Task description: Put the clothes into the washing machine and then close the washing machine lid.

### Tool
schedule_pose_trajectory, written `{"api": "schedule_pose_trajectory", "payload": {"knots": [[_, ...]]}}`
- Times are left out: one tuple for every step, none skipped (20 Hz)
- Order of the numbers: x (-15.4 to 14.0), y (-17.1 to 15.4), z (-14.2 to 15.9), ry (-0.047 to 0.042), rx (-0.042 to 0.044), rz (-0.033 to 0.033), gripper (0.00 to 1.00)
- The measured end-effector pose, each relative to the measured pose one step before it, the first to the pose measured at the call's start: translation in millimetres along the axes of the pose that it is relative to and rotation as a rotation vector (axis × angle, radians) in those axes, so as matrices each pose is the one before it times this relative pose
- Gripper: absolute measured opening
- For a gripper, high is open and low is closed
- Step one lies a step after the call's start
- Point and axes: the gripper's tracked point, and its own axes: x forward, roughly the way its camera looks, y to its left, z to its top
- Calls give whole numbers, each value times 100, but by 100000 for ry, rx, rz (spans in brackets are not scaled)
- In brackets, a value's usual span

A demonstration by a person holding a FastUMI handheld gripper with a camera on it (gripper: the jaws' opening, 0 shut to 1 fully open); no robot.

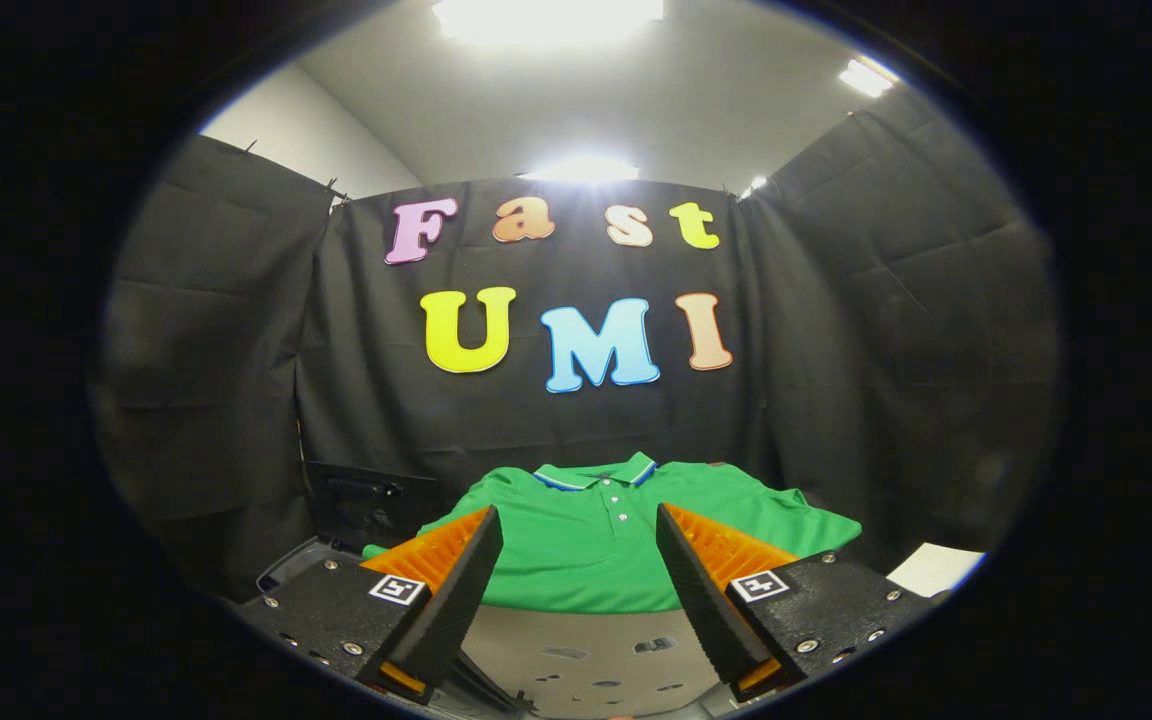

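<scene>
Behind the spread gripper (576, 560), green shirt (586, 545) partly hidden.

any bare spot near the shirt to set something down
Bare light surface lies between the open gripper fingers, just short of the green shirt's hem. A white sheet sits beyond the shirt's sleeve. The shirt's other side is crowded by a dark raised lid.

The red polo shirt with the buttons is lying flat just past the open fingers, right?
Not quite: the short-sleeved polo shirt with the striped collar and buttons is green, not red. The rest holds. In the gripper view it lies spread flat just beyond the hand-held gripper, whose fingers stand apart with nothing between them.
</scene>
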Motion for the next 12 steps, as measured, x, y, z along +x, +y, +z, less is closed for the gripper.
{"api": "schedule_pose_trajectory", "payload": {"knots": [[-30, 124, 798, -2345, 94, 924, 95], [-300, 172, 765, -2648, 514, 1411, 95], [-335, 268, 663, -1975, 1179, 1856, 95], [-503, 159, 268, -1399, 1478, 1621, 95], [-855, -97, 480, -1538, 904, 563, 95], [-1078, -638, 531, -1249, 180, -756, 95], [-1245, -649, 285, -487, -350, -1279, 95], [-1277, -368, 66, -323, -585, -829, 95], [-1416, -480, -2, 118, -1021, -989, 95], [-1341, -613, -140, 565, -1495, -1227, 95], [-1215, -695, -425, 1231, -1482, -1532, 95], [-1005, -649, -291, 1197, -916, -1813, 95]]}}
